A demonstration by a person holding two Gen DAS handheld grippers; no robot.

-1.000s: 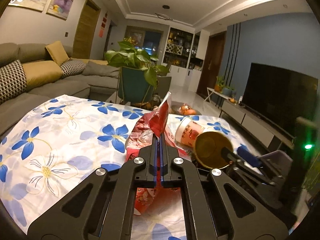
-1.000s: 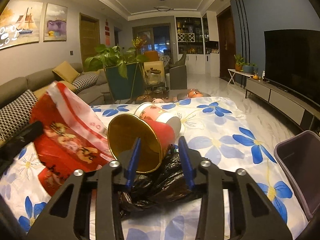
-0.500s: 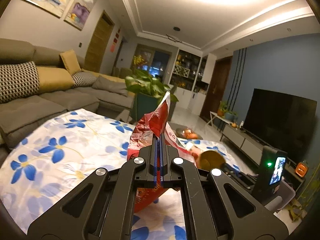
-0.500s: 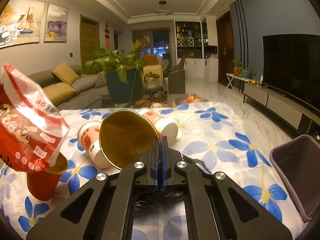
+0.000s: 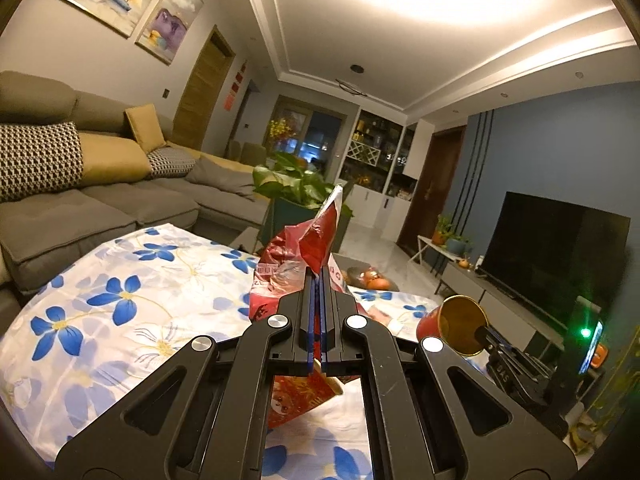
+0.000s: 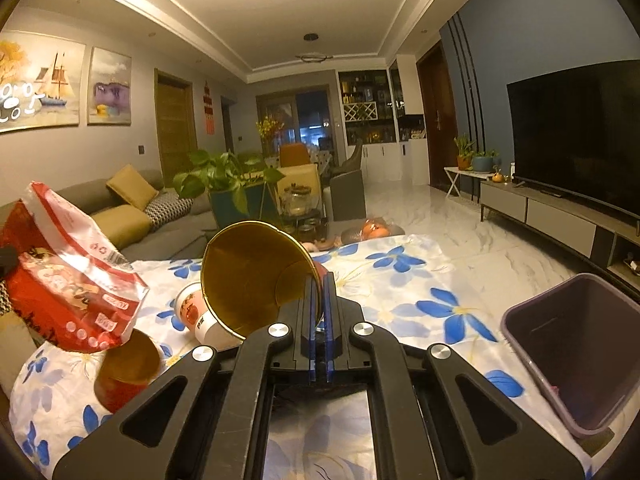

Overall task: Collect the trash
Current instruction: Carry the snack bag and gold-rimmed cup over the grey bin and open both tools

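Note:
My left gripper (image 5: 319,276) is shut on a red and white snack bag (image 5: 292,268), held up above the flowered tablecloth (image 5: 120,312). The same snack bag (image 6: 68,280) hangs at the left of the right wrist view. My right gripper (image 6: 319,280) is shut on the rim of a red paper cup with a gold inside (image 6: 256,272), lifted off the table. That cup (image 5: 452,324) shows at the right in the left wrist view. Another red cup (image 6: 128,376) lies on its side under the bag, and a white printed cup (image 6: 196,316) lies behind the held one.
A purple-rimmed bin (image 6: 576,356) stands off the table's right edge. A grey sofa (image 5: 100,200) runs along the left, a potted plant (image 6: 232,184) stands beyond the table, and a TV (image 6: 580,132) on a low cabinet lines the right wall. Oranges (image 6: 372,228) lie past the far edge.
My right gripper closed on the cup's rim and raised it off the black bag. My left gripper lifted the snack bag higher, uncovering a red cup beneath.

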